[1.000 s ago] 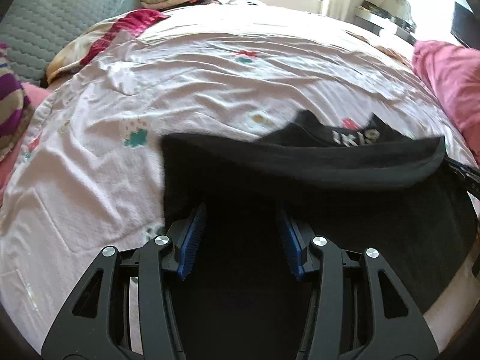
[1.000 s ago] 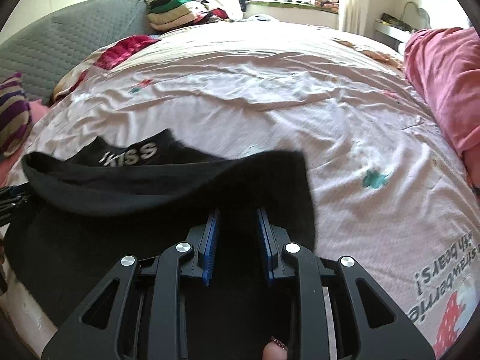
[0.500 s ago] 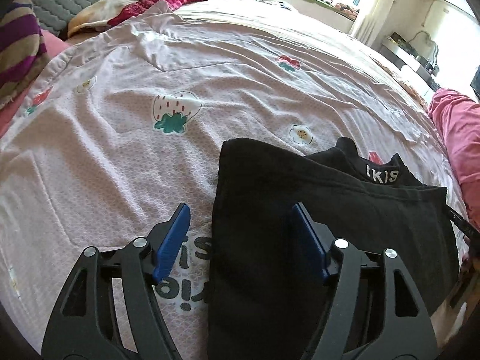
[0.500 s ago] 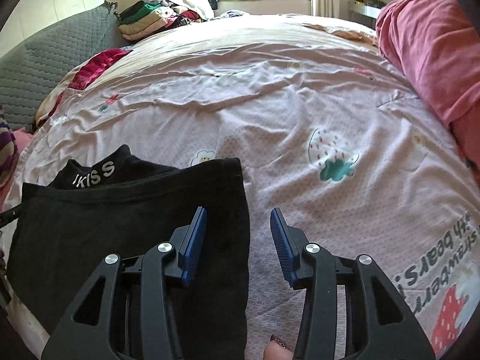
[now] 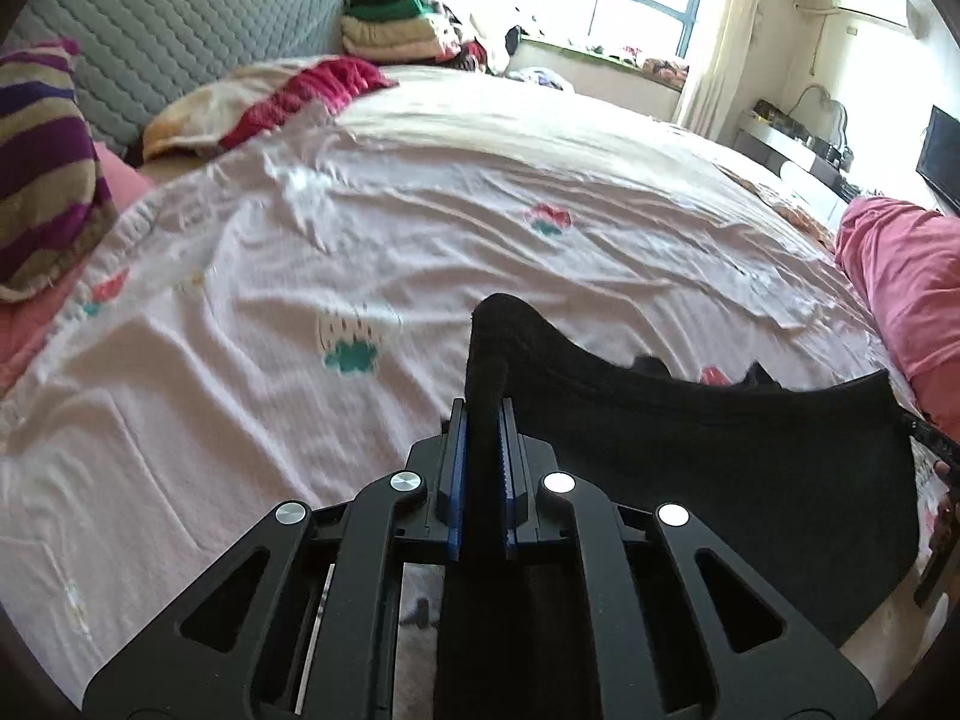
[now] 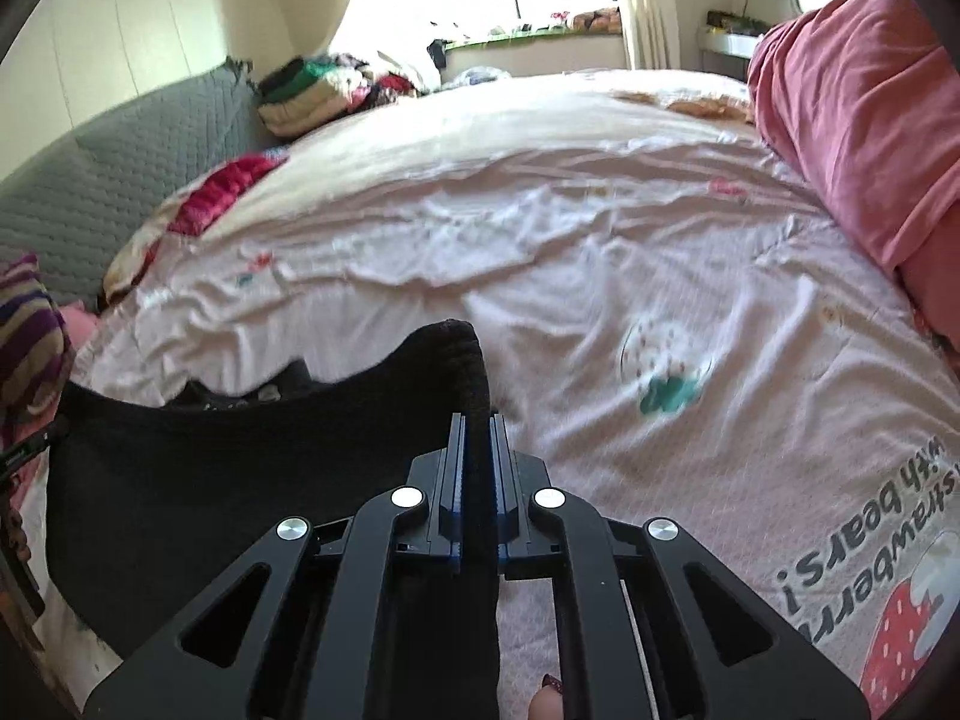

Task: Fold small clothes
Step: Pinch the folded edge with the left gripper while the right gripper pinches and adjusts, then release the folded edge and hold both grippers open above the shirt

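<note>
A small black garment (image 5: 708, 450) hangs stretched between my two grippers above the pale pink bedspread (image 5: 360, 228). My left gripper (image 5: 480, 408) is shut on the garment's left corner, and a fold of black cloth sticks up past its blue pads (image 5: 457, 468). In the right wrist view the same black garment (image 6: 228, 468) spreads off to the left. There my right gripper (image 6: 477, 420) is shut on the right corner, which pokes out above the fingertips. Part of the garment's white lettering is hidden behind the lifted edge.
A striped purple cushion (image 5: 42, 168) and a grey quilted headboard (image 5: 168, 24) lie at the left. Folded clothes (image 5: 390, 30) are piled at the far end by the window. A pink duvet (image 6: 864, 120) is heaped at the right. A fingertip (image 6: 543, 702) shows at the bottom.
Both grippers stood open over the flat garment's side edges half a second ago. Now each has shut on a corner and lifted it off the bedspread.
</note>
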`<action>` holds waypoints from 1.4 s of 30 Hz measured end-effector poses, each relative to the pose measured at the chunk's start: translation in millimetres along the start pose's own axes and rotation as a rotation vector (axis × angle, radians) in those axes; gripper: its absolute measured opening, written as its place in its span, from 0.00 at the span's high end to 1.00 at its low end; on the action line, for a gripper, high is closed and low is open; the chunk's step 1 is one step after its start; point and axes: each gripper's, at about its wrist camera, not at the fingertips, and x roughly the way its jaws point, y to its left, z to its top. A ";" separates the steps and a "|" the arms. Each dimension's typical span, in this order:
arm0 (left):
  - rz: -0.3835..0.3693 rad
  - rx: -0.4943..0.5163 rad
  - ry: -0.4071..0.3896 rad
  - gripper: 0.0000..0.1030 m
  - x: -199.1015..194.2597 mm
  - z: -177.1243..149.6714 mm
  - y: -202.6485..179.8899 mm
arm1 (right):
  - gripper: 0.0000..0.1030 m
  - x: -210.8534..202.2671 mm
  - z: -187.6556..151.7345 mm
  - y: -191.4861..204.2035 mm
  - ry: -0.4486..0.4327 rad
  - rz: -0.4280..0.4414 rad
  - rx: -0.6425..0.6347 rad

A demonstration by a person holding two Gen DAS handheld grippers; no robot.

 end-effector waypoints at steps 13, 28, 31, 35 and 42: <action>0.093 0.040 0.140 0.94 46.4 -24.2 0.5 | 0.94 40.8 -22.0 4.3 0.116 -0.152 -0.067; 0.015 0.045 0.060 0.59 -12.4 -32.1 -23.2 | 0.55 -8.3 -29.7 25.6 0.044 -0.150 -0.100; -0.017 0.078 0.072 0.58 -20.9 -40.3 -36.7 | 0.52 -20.0 -36.9 40.8 0.043 -0.090 -0.133; -0.043 0.107 0.113 0.55 -21.0 -53.6 -48.0 | 0.52 -33.9 -50.6 63.2 0.060 -0.003 -0.177; -0.046 0.159 0.191 0.54 -17.6 -76.8 -60.2 | 0.49 -45.9 -72.5 84.5 0.101 0.048 -0.248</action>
